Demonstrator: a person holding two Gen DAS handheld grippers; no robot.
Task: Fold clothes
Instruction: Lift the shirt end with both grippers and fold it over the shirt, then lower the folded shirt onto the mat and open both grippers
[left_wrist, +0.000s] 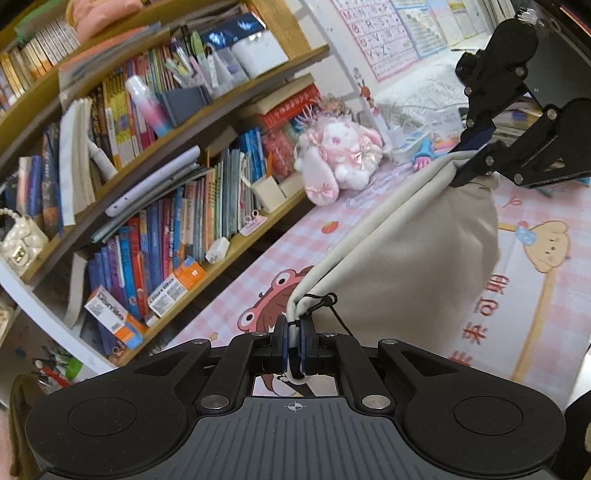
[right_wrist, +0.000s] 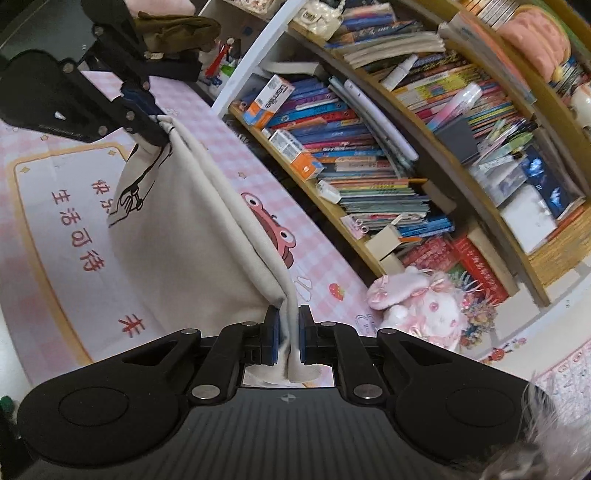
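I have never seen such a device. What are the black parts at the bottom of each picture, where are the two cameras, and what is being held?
No robot arm is here: a person holds a two-finger gripper in each hand, and a wide-angle camera on each one looks forward along its fingers. The black shape at the bottom is that gripper's own body.

One picture is from the left gripper, the other from the right gripper. Each also shows the other gripper further off.

Both are shut on the top edge of a beige garment, which hangs stretched between them above a pink checked mat with cartoon prints. Behind it stand a full bookshelf and a pink and white plush rabbit.
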